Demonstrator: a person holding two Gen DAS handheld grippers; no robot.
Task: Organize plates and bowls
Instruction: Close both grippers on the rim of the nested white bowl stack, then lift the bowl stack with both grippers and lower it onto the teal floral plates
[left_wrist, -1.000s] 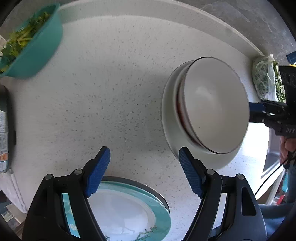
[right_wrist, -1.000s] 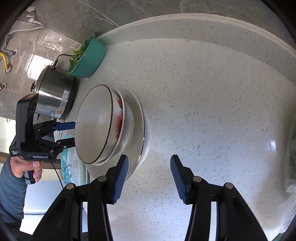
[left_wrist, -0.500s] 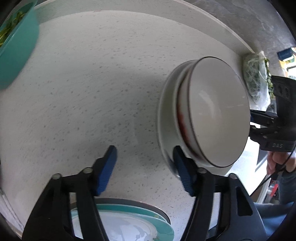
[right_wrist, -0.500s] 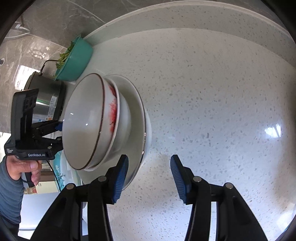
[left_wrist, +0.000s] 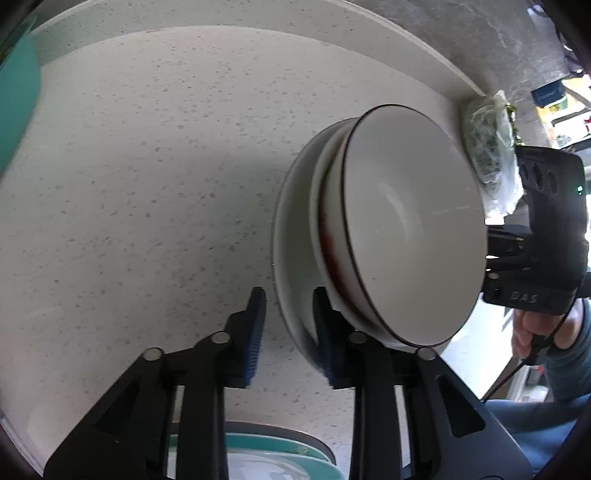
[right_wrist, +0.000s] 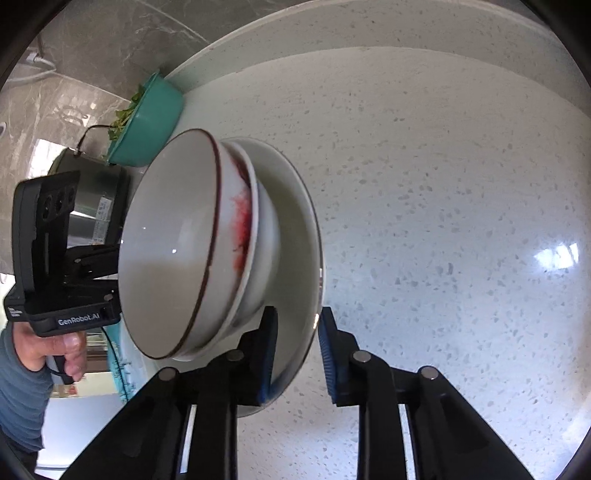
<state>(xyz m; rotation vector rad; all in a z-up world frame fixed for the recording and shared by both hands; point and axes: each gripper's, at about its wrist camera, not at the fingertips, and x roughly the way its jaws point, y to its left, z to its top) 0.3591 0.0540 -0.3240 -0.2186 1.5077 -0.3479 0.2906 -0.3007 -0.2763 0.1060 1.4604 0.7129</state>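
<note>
At the worktop's (right_wrist: 443, 184) back left edge a teal bowl of greens (right_wrist: 151, 122) stands against the raised rim, with a steel pot (right_wrist: 92, 206) just beside it. Toward the front edge lies a teal-rimmed plate (left_wrist: 266, 448), below the left gripper (left_wrist: 290, 332). In the middle of the worktop sits a white plate (right_wrist: 295, 236) carrying two nested bowls: a red-patterned bowl (right_wrist: 243, 221) and, inside it, a brown-rimmed bowl (left_wrist: 410, 229). A bag of greens (left_wrist: 491, 155) lies at the back right edge. The left gripper points steeply down, its fingers closing narrow with the plate's left rim between them. The right gripper (right_wrist: 295, 350) angles down at the opposite rim, fingers closing likewise around it. A hand (right_wrist: 55, 350) in a blue sleeve holds each handle.
</note>
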